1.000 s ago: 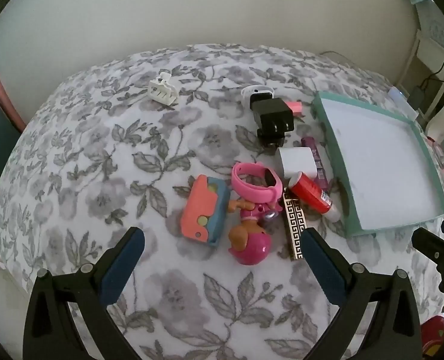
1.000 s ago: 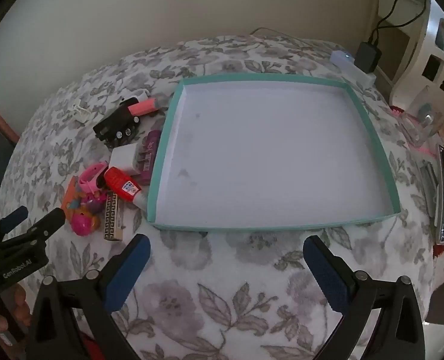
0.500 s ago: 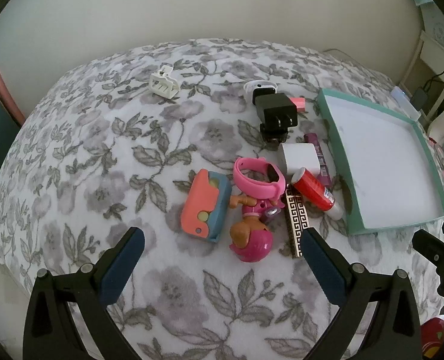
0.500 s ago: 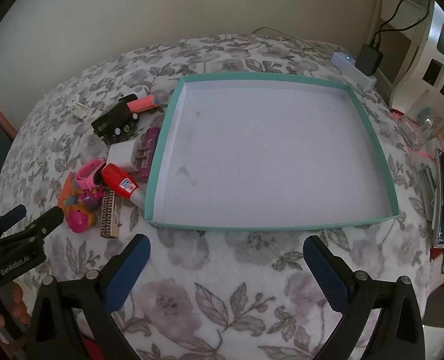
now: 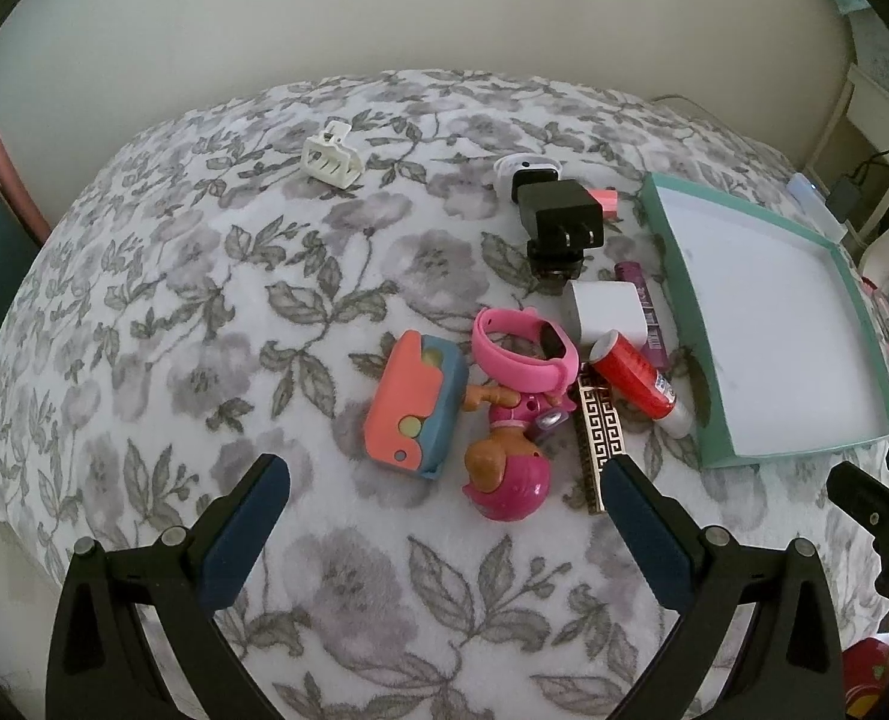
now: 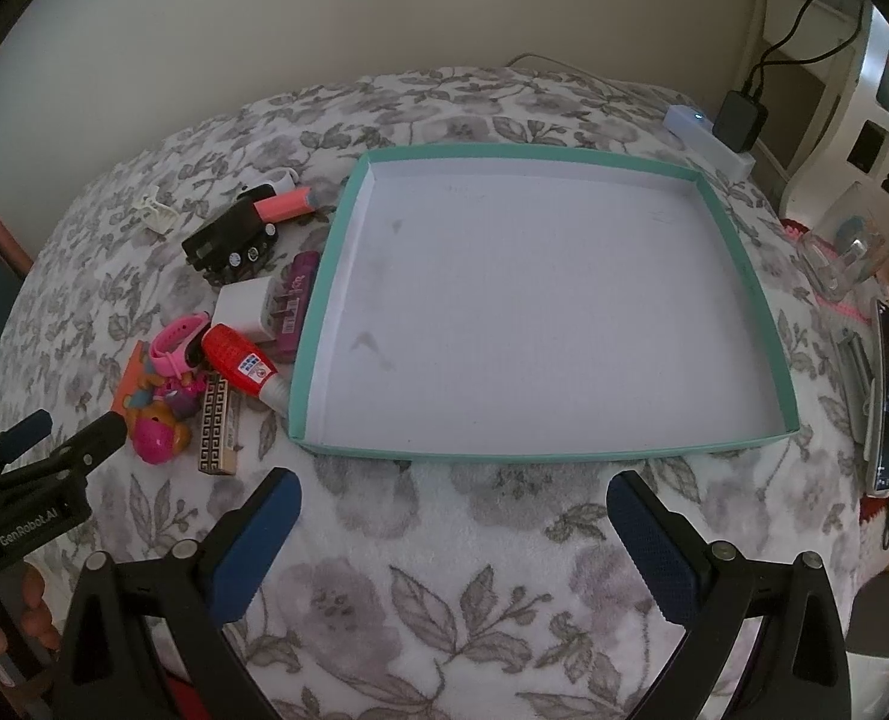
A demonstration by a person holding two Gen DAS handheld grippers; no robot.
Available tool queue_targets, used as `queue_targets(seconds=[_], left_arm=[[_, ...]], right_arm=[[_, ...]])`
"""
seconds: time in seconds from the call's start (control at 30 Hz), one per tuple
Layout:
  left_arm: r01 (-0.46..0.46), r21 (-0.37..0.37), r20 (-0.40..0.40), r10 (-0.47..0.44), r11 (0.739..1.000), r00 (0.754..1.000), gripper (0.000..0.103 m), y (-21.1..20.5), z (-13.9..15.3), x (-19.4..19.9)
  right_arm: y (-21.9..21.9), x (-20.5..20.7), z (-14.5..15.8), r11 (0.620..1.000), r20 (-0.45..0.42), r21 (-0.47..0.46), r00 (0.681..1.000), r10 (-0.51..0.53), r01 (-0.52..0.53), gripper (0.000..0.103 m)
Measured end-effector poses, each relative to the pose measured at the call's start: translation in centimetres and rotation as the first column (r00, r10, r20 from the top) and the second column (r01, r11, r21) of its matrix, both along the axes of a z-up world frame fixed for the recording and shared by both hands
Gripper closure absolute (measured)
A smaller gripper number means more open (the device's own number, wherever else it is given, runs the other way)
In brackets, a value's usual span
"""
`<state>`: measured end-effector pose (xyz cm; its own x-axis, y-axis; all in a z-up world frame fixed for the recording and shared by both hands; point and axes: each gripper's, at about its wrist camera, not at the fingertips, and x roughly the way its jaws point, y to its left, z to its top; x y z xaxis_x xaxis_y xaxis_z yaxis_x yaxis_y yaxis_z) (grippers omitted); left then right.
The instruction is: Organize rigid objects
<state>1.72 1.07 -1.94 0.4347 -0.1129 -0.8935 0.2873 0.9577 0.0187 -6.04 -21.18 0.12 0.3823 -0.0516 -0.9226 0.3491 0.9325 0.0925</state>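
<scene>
A pile of small rigid objects lies on the floral blanket: an orange-and-blue toy [image 5: 415, 403], a pink watch band [image 5: 523, 356], a pink doll figure [image 5: 507, 468], a patterned gold bar [image 5: 600, 438], a red glue bottle [image 5: 636, 381], a white cube charger [image 5: 603, 309], a black plug adapter [image 5: 558, 216] and a white hair clip [image 5: 331, 157]. A teal-rimmed tray [image 6: 744, 276] with a white floor lies empty to their right. My left gripper [image 5: 444, 495] is open, hovering just short of the pile. My right gripper [image 6: 453, 513] is open, before the tray's near edge.
A purple tube [image 6: 293, 300] and a coral tube [image 6: 285, 204] lie against the tray's left side. A white power strip with a black adapter [image 6: 738, 120] sits at the back right. A phone and clutter [image 6: 888, 390] lie at the right edge. A wall stands behind.
Both grippers have drawn back slightly and risen; the pile and tray appear a little farther and lower in view. No object has moved.
</scene>
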Motion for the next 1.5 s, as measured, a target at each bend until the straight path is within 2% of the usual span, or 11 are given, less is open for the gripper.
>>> queue_targets(seconds=[1.5], left_arm=[[-0.017, -0.019, -0.029, 0.016, 1.000, 0.999, 0.000, 0.86, -0.39, -0.24]], right_arm=[[-0.12, 0.00, -0.04, 1.000, -0.006, -0.018, 1.000, 0.005, -0.005, 0.000]])
